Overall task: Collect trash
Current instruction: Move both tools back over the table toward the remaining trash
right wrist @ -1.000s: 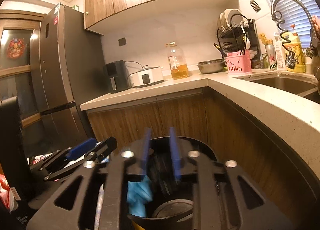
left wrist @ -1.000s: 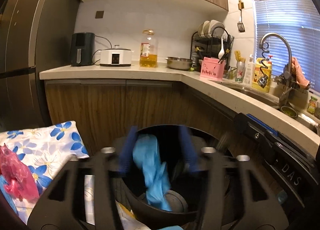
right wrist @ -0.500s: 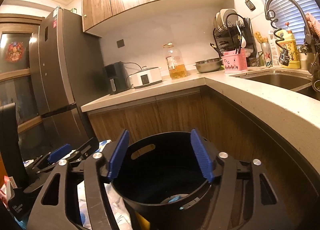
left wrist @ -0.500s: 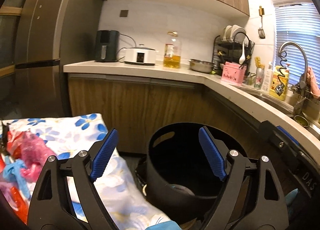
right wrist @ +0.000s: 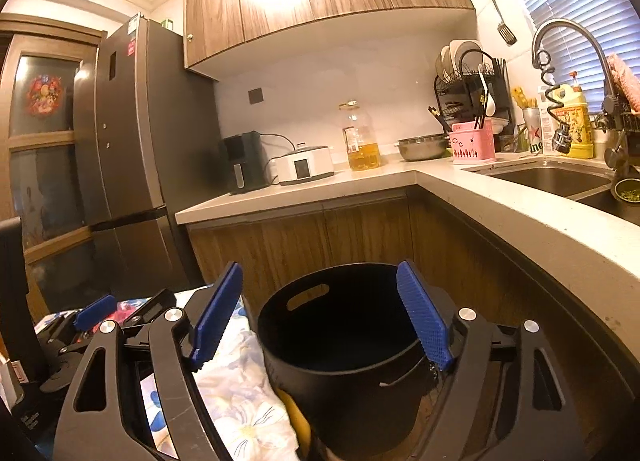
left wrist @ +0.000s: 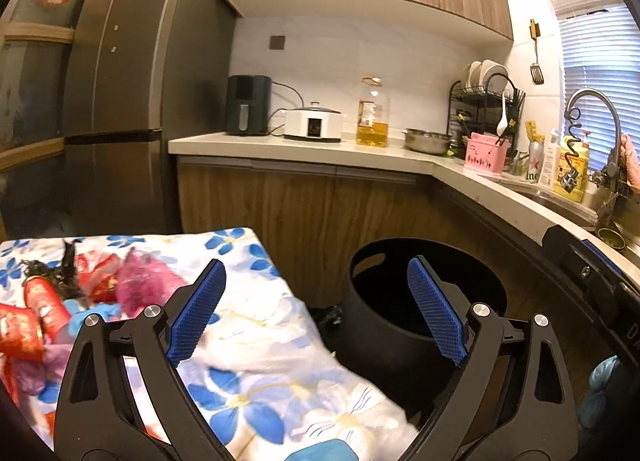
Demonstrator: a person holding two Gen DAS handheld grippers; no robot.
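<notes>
The left gripper point(left wrist: 314, 311) holds its jaws spread wide with nothing between them. The black bin point(left wrist: 424, 325) stands just behind its right jaw, and the pile of red and pink wrappers point(left wrist: 76, 293) lies on the flowered cloth point(left wrist: 256, 341) beyond its left jaw. The right gripper point(right wrist: 320, 315) also has its jaws wide and empty, the bin directly between and below them.
</notes>
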